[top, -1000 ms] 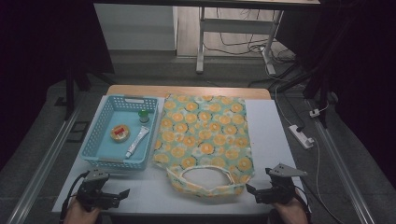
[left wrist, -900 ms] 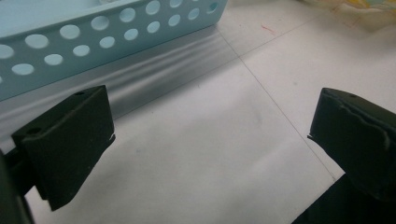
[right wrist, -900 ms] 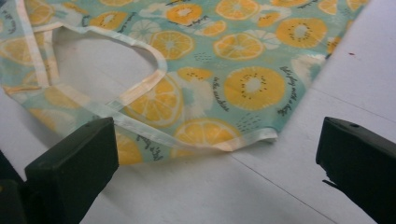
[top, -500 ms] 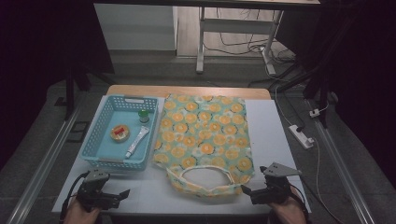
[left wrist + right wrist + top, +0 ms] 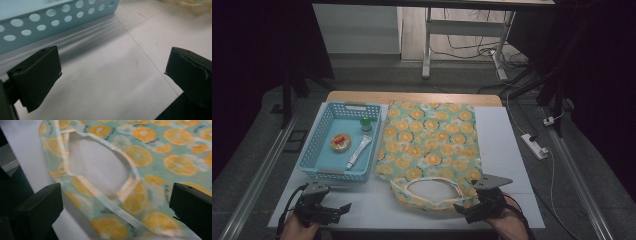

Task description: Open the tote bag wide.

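- Lying flat across the middle of the white table top (image 5: 507,150): large fabric tote bag printed with orange slices on teal (image 5: 432,145), mouth and looped cream-edged handle (image 5: 432,192) pointing toward the near edge.
- Sitting just left of the bag, side by side with it: light-blue perforated plastic basket (image 5: 343,142), holding a small green-capped bottle (image 5: 365,123), a round yellow-and-red disc (image 5: 340,142) and a white tube (image 5: 358,151) lying slantwise.
- Hovering at the bag's near right corner: right gripper (image 5: 468,209), jaws spread wide, nothing between them yet. In the right gripper view, handle strap (image 5: 120,212) and bag mouth lying in the gap between the jaws, looking close to the cloth; contact not confirmable.
- Resting low at the near left of the table, in front of the basket: left gripper (image 5: 343,209), jaws likewise released and empty. In the left gripper view, looking across bare table at the basket wall (image 5: 62,12), well apart from the bag.
- Judging progress: barely begun. Bag unopened and flat, all three items sitting in the basket, no grasp made by either tool.
- Judging remaining work: gripping the handle or mouth edge with the right tool, lifting to open the bag, then presumably moving basket items in with the left; the last part being inference only.
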The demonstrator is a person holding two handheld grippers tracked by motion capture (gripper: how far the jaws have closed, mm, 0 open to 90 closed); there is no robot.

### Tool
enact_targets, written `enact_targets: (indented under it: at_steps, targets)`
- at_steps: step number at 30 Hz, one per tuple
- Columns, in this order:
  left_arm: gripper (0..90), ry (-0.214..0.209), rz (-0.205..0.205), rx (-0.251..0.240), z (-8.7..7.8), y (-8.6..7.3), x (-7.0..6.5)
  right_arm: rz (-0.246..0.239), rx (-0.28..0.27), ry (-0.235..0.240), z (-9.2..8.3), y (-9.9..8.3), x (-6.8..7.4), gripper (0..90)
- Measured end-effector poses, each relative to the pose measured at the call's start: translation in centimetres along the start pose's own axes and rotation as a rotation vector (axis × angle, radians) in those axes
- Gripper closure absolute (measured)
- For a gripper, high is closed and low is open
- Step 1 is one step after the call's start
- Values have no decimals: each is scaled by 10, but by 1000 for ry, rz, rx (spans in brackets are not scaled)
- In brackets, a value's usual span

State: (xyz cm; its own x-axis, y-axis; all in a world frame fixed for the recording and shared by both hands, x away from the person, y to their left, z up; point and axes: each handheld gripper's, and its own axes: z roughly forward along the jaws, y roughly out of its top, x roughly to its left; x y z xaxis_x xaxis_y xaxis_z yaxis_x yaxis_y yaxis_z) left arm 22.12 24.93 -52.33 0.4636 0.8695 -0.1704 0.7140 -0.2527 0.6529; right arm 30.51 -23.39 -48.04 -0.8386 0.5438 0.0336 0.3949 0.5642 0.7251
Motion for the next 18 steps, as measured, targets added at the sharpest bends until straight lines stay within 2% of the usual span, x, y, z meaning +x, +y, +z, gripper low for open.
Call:
enact_targets:
  at_steps: [9,15,18]
  targets:
    - [2,0,0,2,0,0,0,-12,41,100,21,15,14,0]
    - [3,-1,3,3,0,0,-1,-35,59,127,34,24,24,0]
    - [3,-1,6,5,1,0,-1,-53,64,125,41,28,27,9]
